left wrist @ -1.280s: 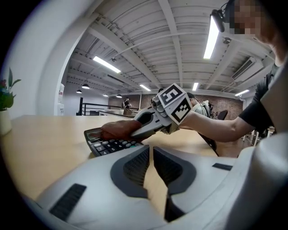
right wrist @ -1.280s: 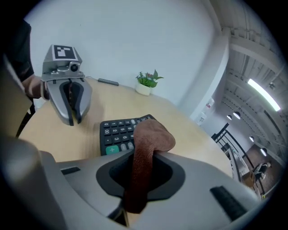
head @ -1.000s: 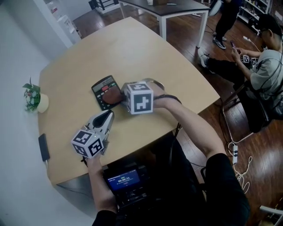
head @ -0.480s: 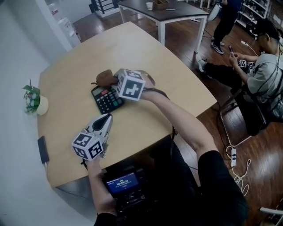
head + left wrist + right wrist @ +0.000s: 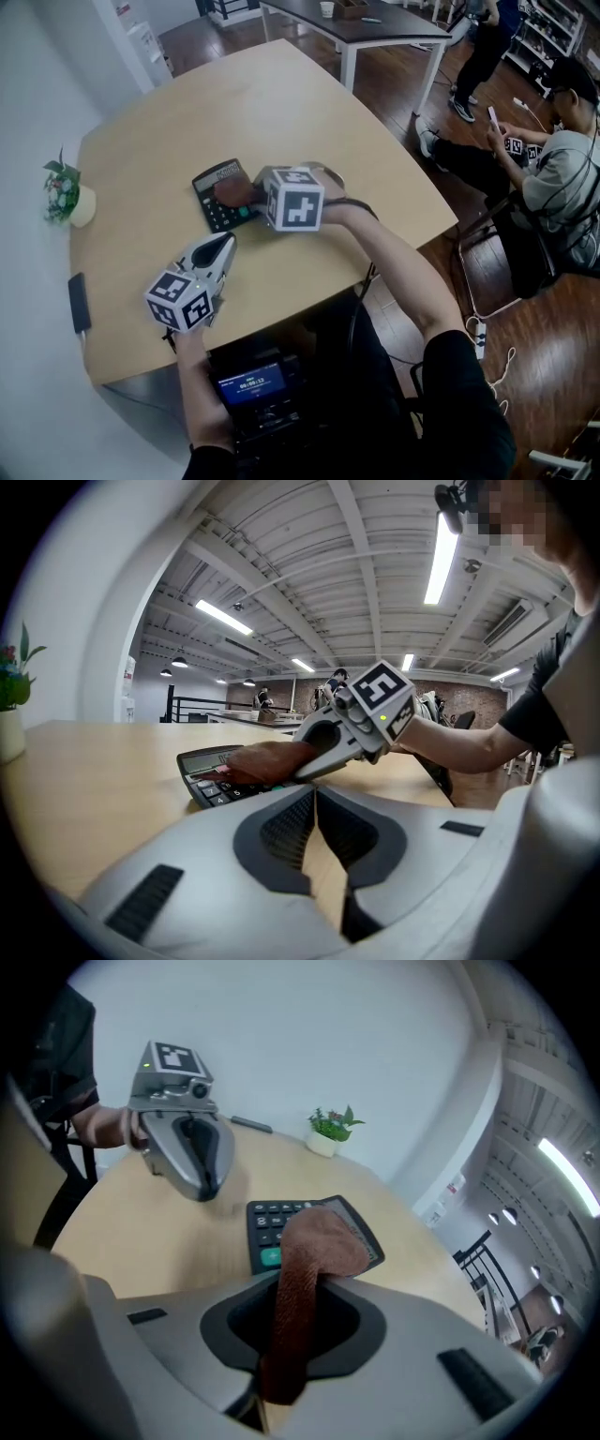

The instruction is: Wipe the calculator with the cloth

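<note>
A person seated at the near edge of a pale wooden table point(image 5: 281, 103) holds a pair of tongs in each hand.

Nearest, the left tongs point(image 5: 223, 248) hover low over the table close to its near edge. They are pressed together with nothing between them and point toward the calculator point(image 5: 223, 174) without touching it. They appear to be idle.

Just beyond, the right tongs point(image 5: 251, 192) reach in from the right, angled downward, and pinch a brown cloth point(image 5: 232, 191). One end of the cloth runs back between the jaws, while the free end folds forward onto the calculator.

The wiping looks to be under way. The cloth lies on the calculator's face, over the upper keys and just below the display. The display strip and the keys nearest the person are uncovered. No dirt or streaks can be made out, so it is not possible to tell which parts are already clean. The uncovered keys and the display probably still need a pass.

The calculator lies flat, left of the table's middle and closer to the near edge than the far one. It is directly under the tip of the right tongs and a little ahead of the left tongs.

Farther left, a small potted plant point(image 5: 64, 192) stands at the table's left edge.
</note>
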`<state>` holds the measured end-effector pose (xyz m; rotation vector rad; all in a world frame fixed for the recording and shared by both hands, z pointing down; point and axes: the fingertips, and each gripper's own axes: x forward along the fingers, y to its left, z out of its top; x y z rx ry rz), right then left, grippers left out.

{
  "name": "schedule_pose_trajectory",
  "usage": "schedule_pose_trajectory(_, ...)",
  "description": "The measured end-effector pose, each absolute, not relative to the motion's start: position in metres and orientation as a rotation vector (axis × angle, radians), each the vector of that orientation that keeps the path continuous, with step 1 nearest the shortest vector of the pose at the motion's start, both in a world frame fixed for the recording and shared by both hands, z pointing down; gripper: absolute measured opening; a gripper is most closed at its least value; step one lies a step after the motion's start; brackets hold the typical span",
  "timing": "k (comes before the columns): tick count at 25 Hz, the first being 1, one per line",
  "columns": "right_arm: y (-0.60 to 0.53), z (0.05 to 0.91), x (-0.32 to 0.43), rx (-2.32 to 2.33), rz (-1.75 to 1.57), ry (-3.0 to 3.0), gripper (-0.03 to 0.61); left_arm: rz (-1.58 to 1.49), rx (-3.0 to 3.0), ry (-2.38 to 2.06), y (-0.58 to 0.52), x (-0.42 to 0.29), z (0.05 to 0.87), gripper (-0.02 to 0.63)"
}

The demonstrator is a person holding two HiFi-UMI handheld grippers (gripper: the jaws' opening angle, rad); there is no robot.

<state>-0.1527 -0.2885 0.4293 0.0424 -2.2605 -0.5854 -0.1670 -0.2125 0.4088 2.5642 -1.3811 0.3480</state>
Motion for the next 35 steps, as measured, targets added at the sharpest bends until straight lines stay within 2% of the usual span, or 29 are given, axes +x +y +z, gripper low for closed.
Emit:
schedule_pose_trajectory(8, -0.246, 0.435, -0.11, -0.151, -0.666, -2.143, 0.058, 0.344, 2.561, -1.379, -0.211, -0.16, 0.409, 0.025)
schedule_pose_trajectory(13, -0.318, 0.388, -0.152, 0.217, -0.574, -2.368, 0.058, 0.338, 2.559, -1.384, -0.212, -0.166, 0.412, 0.02)
schedule_pose_trajectory(17, -0.347, 0.413, -0.177, 0.256, -0.608, -2.264, 0.058, 0.322, 2.55, -1.388, -0.211, -0.164, 0.413, 0.02)
schedule_pose_trajectory(29, -0.255, 0.444, -0.135, -0.023, -0.772, -2.109, 0.058, 0.334, 2.546, -1.397, -0.212, -0.164, 0.412, 0.018)
schedule_pose_trajectory(35, -0.226, 0.446, -0.105, -0.16, -0.635, -2.179, 0.058, 0.346, 2.538, -1.401, -0.211, -0.163, 0.413, 0.018)
